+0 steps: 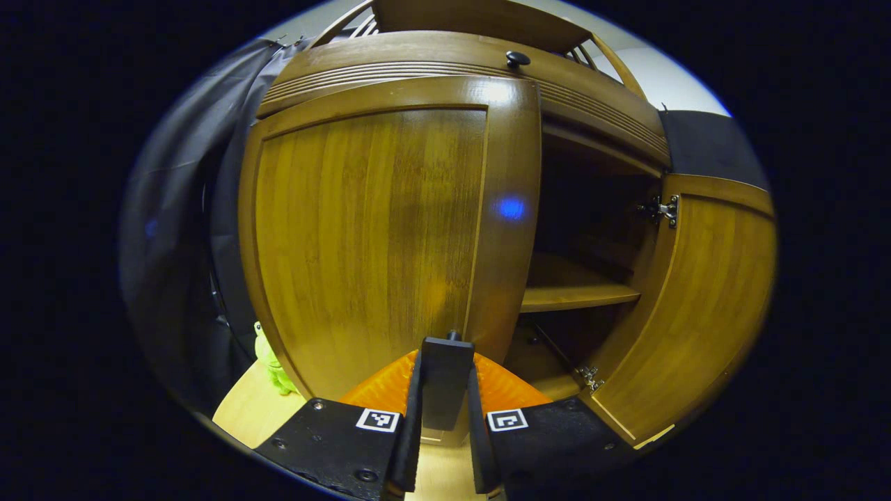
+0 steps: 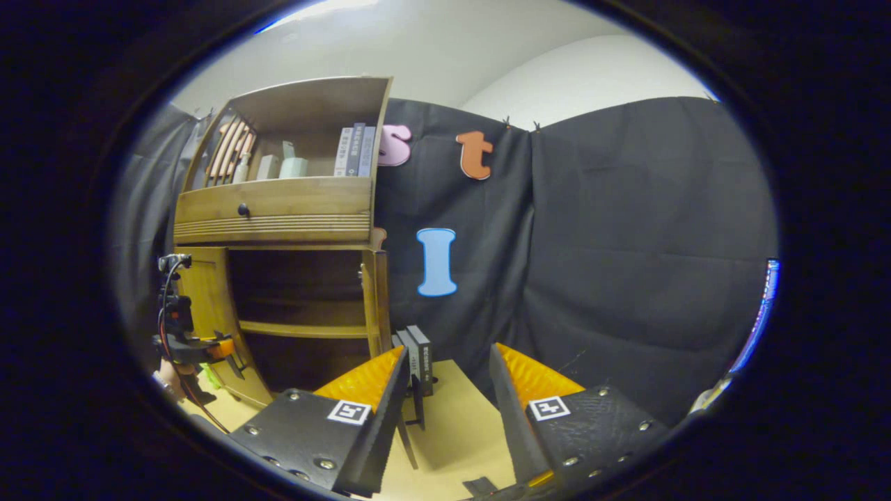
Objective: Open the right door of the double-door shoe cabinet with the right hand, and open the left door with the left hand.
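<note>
Two fingers of the left gripper (image 1: 445, 390) stand nearly closed around a dark handle (image 1: 445, 379) mounted at the inner edge of the left door (image 1: 369, 243); the pads appear to press on it from both sides, though the contact faces are partly hidden. The left door is at most slightly ajar, its free edge standing just beside the dark cabinet opening. The right door (image 1: 703, 313) is swung fully outward on its hinges (image 1: 665, 209), exposing the inner shelf (image 1: 578, 296). The right gripper (image 2: 445, 410) is spread wide, holds nothing, and hovers well apart from the shoe cabinet (image 2: 278, 229) over the light floor (image 2: 452, 424). Several faults are possible from this state. A straight pull, rather than an arc about the left hinge, may slide the fingers off the handle. A hard pull may tip or shift the cabinet and disturb the books (image 2: 353, 149) on its upper shelf. A green object (image 1: 271, 362) lies near the door's hinge side and may obstruct the swing.
</note>
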